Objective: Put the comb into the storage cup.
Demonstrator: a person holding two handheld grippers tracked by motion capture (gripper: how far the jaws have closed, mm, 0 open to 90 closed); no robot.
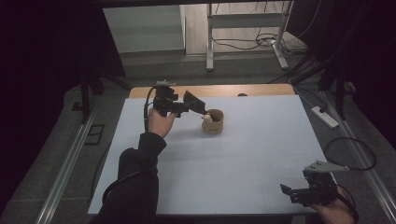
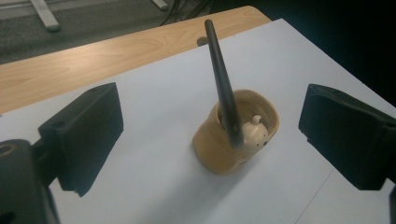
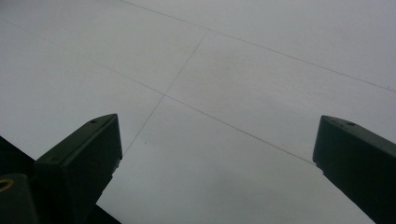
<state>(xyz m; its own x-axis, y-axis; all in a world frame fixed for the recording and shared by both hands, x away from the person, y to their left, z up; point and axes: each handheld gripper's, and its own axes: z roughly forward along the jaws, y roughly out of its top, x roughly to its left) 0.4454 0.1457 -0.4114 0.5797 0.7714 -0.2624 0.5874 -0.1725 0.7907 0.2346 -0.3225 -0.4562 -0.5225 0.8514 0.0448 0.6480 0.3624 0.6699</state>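
A tan cup (image 1: 214,123) (image 2: 233,149) stands on the white table cover (image 1: 261,140), left of centre toward the far side. A dark flat tool (image 1: 200,108) (image 2: 224,93) stands in it and leans out over the rim. A small cream piece with dots (image 2: 256,131) lies inside beside it. My left gripper (image 1: 184,108) (image 2: 210,105) is held just left of the cup, pointing at it, jaws wide apart and touching nothing. My right gripper (image 1: 306,191) (image 3: 217,140) hovers open over bare cover at the near right corner.
A strip of bare wooden tabletop (image 1: 233,89) (image 2: 93,56) shows along the far edge. Beyond it stand metal frame legs (image 1: 210,42) with cables on the floor. A white power strip (image 1: 324,116) lies on the floor to the right. Dark curtains flank both sides.
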